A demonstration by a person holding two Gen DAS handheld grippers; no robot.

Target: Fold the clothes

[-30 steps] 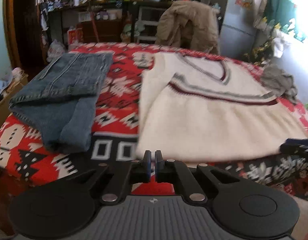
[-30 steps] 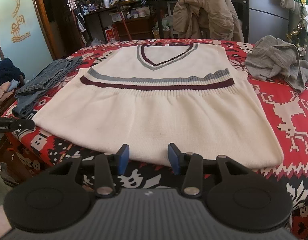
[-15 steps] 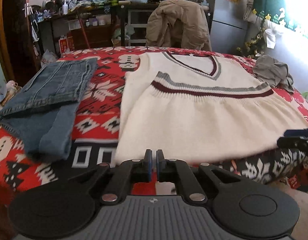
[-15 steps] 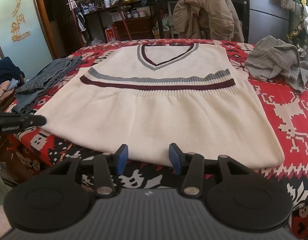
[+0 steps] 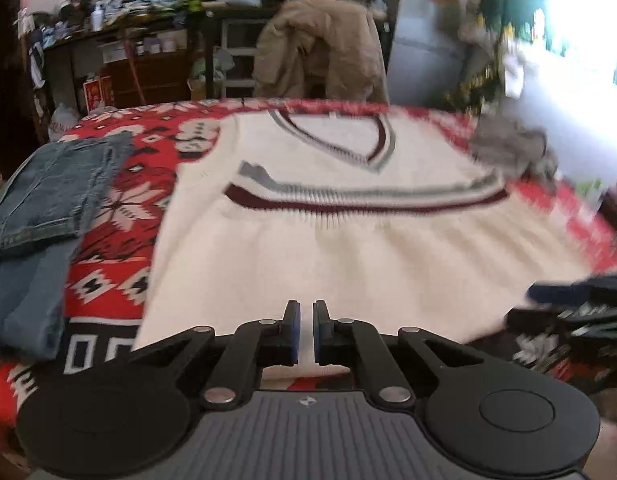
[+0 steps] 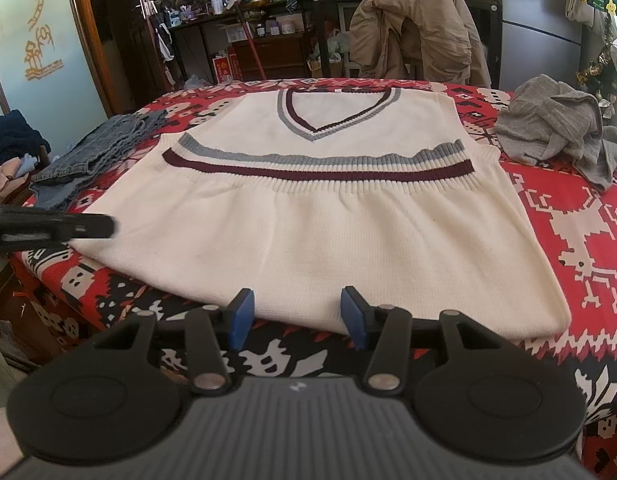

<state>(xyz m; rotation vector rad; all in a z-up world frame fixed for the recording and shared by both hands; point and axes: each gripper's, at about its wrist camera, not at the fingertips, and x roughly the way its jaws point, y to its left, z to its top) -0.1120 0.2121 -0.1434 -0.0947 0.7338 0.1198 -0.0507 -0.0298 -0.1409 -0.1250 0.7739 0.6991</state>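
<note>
Clothes number three: vest (image 6: 320, 216), jeans (image 5: 48, 200), grey top (image 6: 556, 128); left tongs (image 5: 302, 330) nearly clenched, right tongs (image 6: 296, 314) released.

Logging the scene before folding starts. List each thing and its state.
White sweater vest: spread flat, unfolded, front up.
Jeans: folded, beside the vest.
Grey garment: crumpled heap.
Tan jacket: draped over a chair.
Left gripper: nearly shut, empty.
Right gripper: open, empty.
</note>
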